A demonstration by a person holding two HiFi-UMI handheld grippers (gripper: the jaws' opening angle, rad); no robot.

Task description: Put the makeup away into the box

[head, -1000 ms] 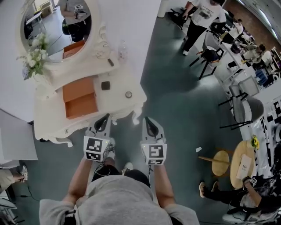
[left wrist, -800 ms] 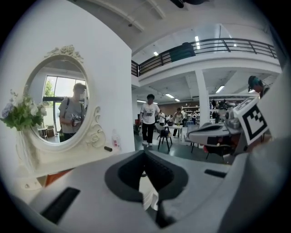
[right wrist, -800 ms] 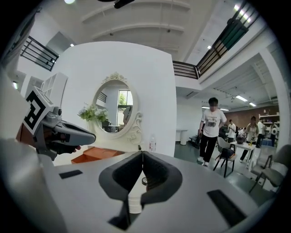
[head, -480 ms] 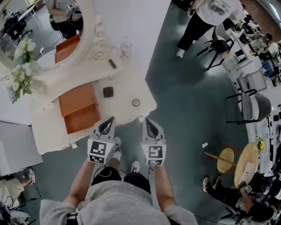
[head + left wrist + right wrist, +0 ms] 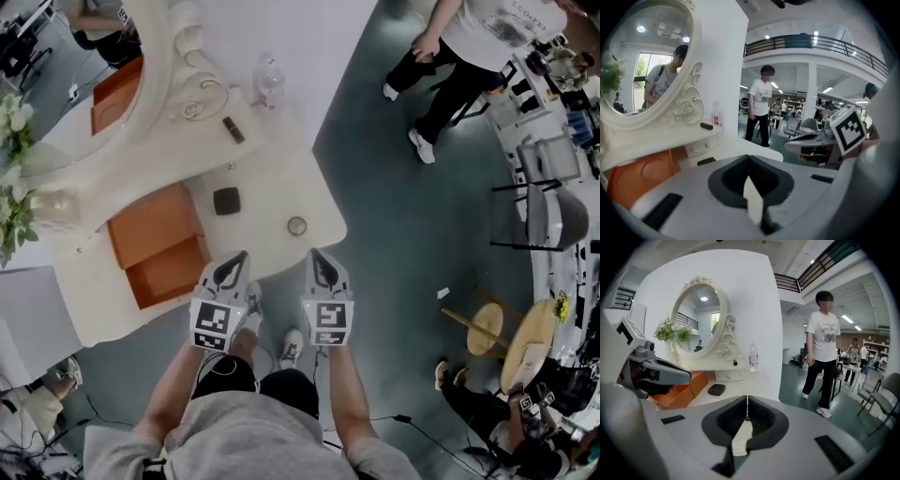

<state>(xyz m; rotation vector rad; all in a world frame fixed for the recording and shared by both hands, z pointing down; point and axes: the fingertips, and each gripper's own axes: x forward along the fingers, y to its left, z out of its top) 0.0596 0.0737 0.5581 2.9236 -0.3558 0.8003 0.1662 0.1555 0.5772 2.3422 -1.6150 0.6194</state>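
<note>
Grey-green floor (image 5: 394, 244) is left open to the right of the white dressing table (image 5: 272, 178), as far as a standing person (image 5: 469, 42) and some chairs (image 5: 553, 216) well apart at the right. A round wooden stool (image 5: 483, 330) is seen lower right. The table's back is set against a white wall, with an oval mirror (image 5: 697, 317) raised on it and flowers (image 5: 11, 122) at its left end. Its curved front edge is run from lower left to a rounded right corner. Both grippers are held just off that edge, over the floor (the person's shoes are seen below them).

The orange box (image 5: 159, 248) is found open on the table's left part, near the front edge. The black square compact (image 5: 226, 201) is laid mid-table, just right of the box and apart from it. The small round case (image 5: 297, 226) is laid near the right corner. A dark stick (image 5: 233, 130) and a clear bottle (image 5: 269, 82) are kept on the raised ledge at the mirror's foot.

The left gripper (image 5: 239, 256) is pointed toward the box's near right corner, and the right gripper (image 5: 314, 253) toward the edge below the round case. The fingers (image 5: 729, 420) of both are closed together, with nothing between them, and no object is touched.
</note>
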